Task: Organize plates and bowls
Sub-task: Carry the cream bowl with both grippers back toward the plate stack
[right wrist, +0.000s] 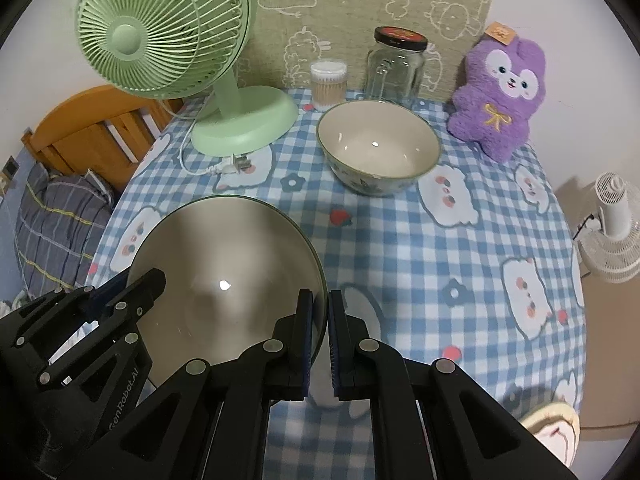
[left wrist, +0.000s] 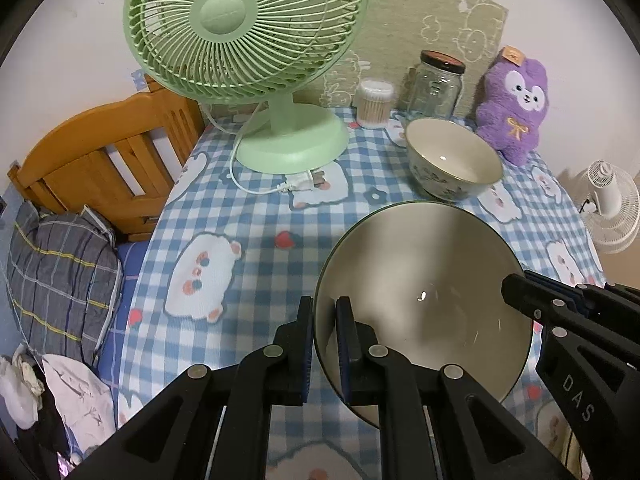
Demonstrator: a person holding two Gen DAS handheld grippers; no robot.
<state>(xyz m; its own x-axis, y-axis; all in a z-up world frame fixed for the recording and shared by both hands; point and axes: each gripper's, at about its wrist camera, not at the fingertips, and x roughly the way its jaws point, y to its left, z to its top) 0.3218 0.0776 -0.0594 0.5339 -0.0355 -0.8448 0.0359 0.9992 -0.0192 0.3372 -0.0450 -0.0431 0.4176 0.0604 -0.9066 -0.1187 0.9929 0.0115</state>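
Grey bowl (left wrist: 424,304) held aloft — both grippers' fingers (left wrist: 344,336) clamp its rim.

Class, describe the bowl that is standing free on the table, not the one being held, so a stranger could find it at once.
Start at the big green fan on the checked tablecloth. To its right stand a clear glass jar and a purple plush toy; the bowl sits just in front of them. Unlike the bowl held by both grippers, it rests untouched and has a floral pattern outside.
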